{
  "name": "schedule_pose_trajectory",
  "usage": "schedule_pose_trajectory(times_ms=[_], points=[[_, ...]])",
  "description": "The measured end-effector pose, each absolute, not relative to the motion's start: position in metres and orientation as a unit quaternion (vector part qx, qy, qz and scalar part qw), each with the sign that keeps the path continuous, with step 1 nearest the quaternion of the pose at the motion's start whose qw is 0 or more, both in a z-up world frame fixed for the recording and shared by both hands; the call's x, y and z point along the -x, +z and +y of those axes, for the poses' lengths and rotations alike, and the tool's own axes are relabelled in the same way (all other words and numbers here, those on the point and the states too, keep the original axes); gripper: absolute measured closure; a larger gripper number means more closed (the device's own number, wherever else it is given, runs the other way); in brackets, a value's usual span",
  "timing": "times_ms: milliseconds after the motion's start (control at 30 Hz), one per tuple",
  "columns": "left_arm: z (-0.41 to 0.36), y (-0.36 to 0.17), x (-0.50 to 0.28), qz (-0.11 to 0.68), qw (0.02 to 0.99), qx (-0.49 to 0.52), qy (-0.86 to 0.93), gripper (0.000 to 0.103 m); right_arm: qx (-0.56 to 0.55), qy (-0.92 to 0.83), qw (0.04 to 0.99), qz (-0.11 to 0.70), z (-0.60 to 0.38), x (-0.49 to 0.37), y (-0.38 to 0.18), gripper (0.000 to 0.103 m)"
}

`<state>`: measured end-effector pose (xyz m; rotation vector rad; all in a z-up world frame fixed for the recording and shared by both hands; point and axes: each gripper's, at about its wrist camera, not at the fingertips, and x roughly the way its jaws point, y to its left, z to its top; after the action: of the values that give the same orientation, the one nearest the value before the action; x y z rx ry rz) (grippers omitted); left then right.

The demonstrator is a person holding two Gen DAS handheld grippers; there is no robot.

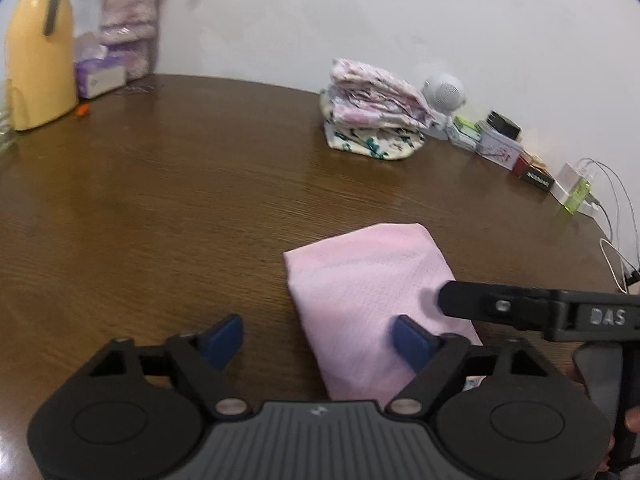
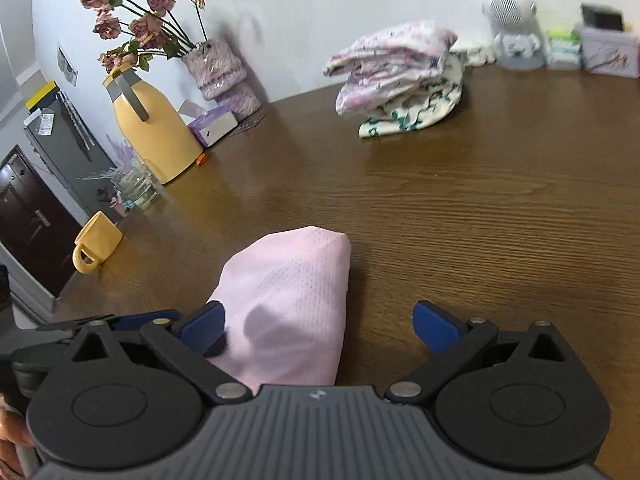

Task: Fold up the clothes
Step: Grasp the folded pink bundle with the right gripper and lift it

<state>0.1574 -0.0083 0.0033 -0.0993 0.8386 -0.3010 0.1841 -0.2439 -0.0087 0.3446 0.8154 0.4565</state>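
lying folded on the wooden table [image 1: 160, 184], pink cloth [image 1: 360, 280] (near edge hidden) sits beneath both spread, empty fingers [image 1: 224, 336].

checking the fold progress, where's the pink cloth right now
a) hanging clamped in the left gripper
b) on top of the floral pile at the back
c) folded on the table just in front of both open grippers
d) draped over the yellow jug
c: the pink cloth lies folded flat on the table, with the left gripper and right gripper both open, gripping nothing; the floral pile sits apart at the back.
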Motion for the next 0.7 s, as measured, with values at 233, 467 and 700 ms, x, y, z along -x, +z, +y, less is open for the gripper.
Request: schedule_pose_trajectory(times_ms=[233, 467, 700], points=[[-0.009, -0.002, -0.167, 0.409, 0.894, 0.068, -0.173, 0.04, -0.207, 0.251, 0.857, 0.399, -0.246, -0.193, -0.018, 0.032], [-0.003, -0.006, -0.17, 0.399, 0.888, 0.091, -0.209, 0.045, -0.258, 0.261, 0.839, 0.402, -0.257, -0.197, -0.026, 0.051], [0.0, -0.011, -0.176, 0.403, 0.876, 0.115, -0.239, 0.071, -0.303, 0.261, 0.821, 0.408, -0.265, -0.202, -0.037, 0.07]])
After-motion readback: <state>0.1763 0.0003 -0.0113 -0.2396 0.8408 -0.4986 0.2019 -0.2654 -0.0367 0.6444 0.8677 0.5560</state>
